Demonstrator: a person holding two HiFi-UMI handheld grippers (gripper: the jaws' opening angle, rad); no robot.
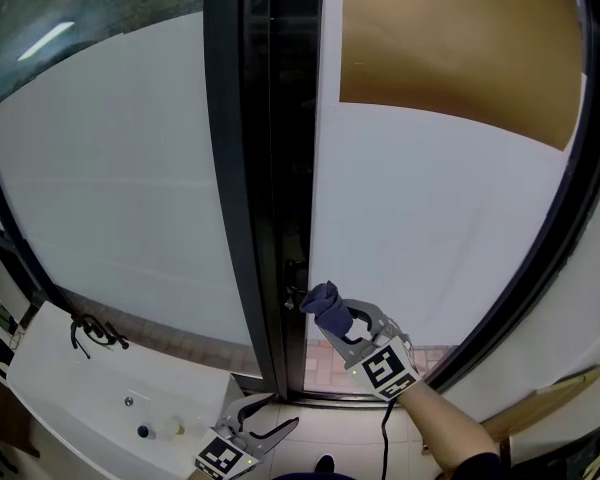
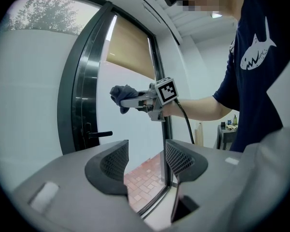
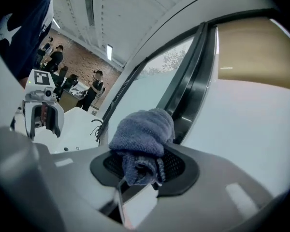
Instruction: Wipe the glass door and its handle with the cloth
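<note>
- At the door's dark frame [image 1: 262,168]: right gripper [image 1: 348,323] clamps a bunched blue-grey terry cloth [image 1: 324,305]. The wad points up-left at the frame edge; contact unclear.
- Glass [image 1: 420,228] frosted, smooth.
- Handle [image 2: 99,135]: black straight lever, long axis horizontal.
- Left gripper [image 1: 268,431] low, jaws apart, empty.

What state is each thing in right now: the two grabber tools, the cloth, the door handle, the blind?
left gripper: open, empty.
right gripper: shut on the cloth.
cloth: bunched, held up near the door frame.
door handle: lever level, untouched.
blind: drawn partway down.
</note>
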